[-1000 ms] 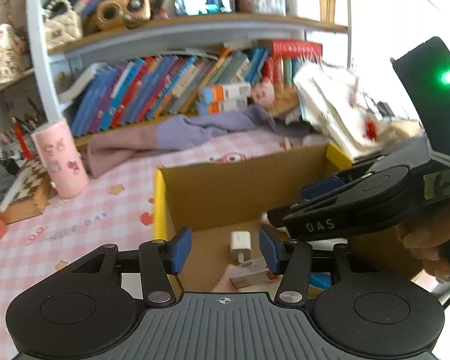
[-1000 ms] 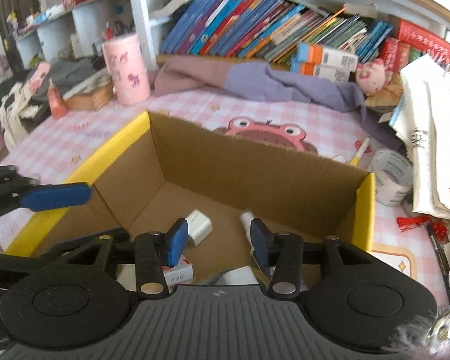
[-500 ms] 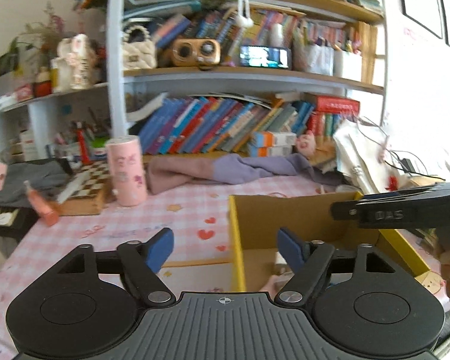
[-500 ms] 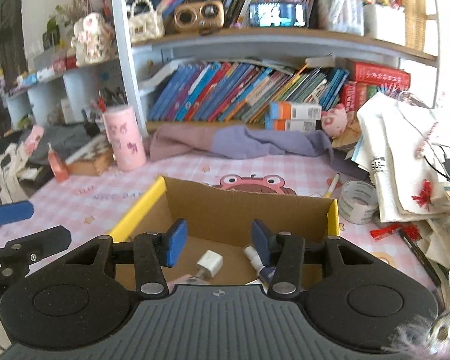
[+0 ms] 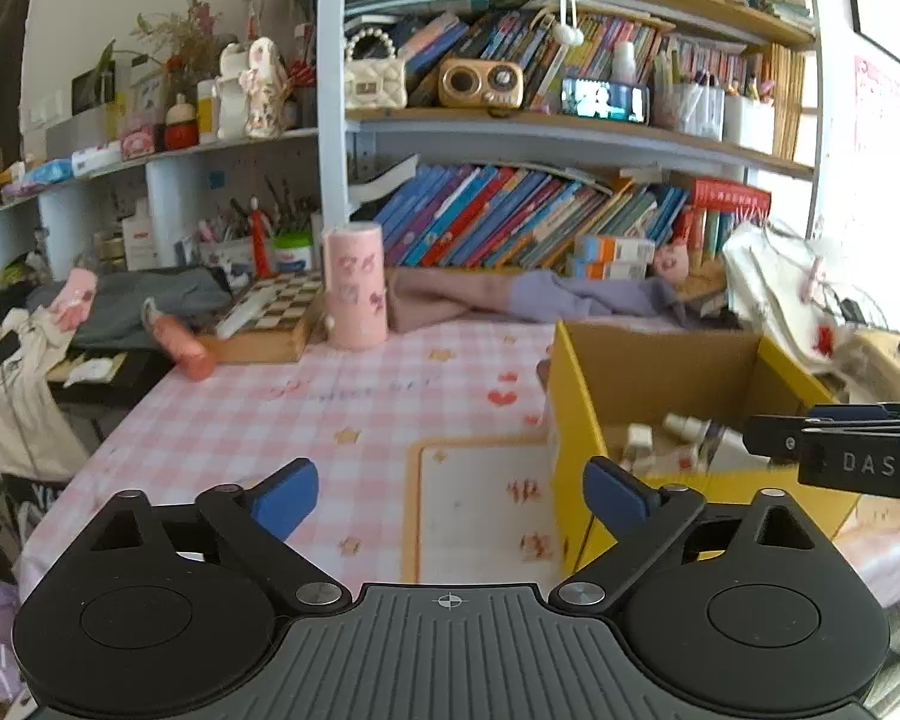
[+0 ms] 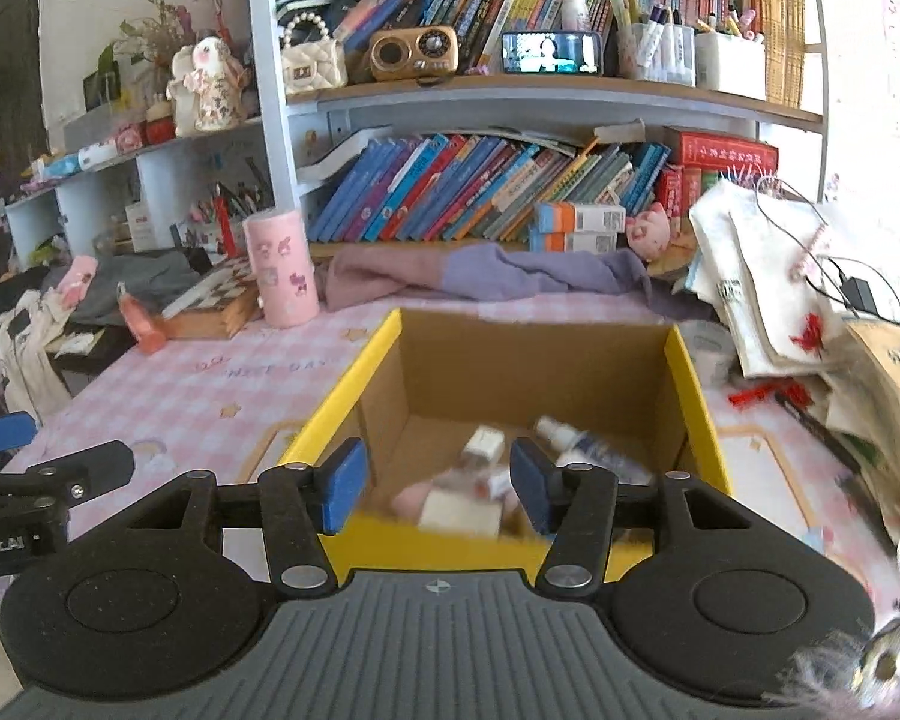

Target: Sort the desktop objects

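Both grippers' jaws were opening, empty; the yellow-rimmed cardboard box lay just beyond the right gripper, right of the left gripper.

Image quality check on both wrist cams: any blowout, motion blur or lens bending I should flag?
Left wrist: window side at the right edge blown to white; items in the cardboard box smeared by motion; shelf post bowed by the fisheye. Right wrist: right edge also washed out, the white cloth pile and box contents blurred; books on the shelf stay fairly sharp.
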Demonstrator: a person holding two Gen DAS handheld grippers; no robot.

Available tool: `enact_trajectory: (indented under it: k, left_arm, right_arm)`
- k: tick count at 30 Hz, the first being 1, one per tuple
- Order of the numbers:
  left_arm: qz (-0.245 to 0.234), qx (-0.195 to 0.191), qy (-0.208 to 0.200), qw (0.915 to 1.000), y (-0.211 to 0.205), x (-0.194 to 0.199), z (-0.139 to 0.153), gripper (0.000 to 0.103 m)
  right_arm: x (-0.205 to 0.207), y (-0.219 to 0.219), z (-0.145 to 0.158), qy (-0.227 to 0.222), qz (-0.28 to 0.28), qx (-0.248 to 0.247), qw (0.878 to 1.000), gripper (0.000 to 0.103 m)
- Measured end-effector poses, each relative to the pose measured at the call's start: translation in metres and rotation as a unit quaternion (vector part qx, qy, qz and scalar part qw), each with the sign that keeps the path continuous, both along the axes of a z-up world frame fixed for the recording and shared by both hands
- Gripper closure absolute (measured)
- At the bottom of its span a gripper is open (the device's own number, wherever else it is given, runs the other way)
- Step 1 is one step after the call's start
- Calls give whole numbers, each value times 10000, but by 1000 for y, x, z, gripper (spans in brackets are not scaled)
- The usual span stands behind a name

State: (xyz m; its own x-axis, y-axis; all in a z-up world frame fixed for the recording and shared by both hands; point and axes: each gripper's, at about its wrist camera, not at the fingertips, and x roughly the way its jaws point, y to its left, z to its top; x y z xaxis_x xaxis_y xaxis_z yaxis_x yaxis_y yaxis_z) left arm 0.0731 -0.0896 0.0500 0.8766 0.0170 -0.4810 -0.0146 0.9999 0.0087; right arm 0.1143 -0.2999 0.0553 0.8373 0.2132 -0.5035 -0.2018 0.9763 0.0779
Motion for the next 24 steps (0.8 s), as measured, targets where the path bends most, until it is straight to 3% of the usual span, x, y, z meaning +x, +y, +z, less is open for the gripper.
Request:
enact_trajectory:
  k: [12,24]
  left_arm:
    - [-66,263,406,9988,12,-40,-14,0]
    - [-8,290,605,9977,27,-68,-19,0]
  right_arm:
    - [-56,26,-21,376,-265,-22,9989,48]
    - [-87,43,-30,593,-232,-2,9980,36]
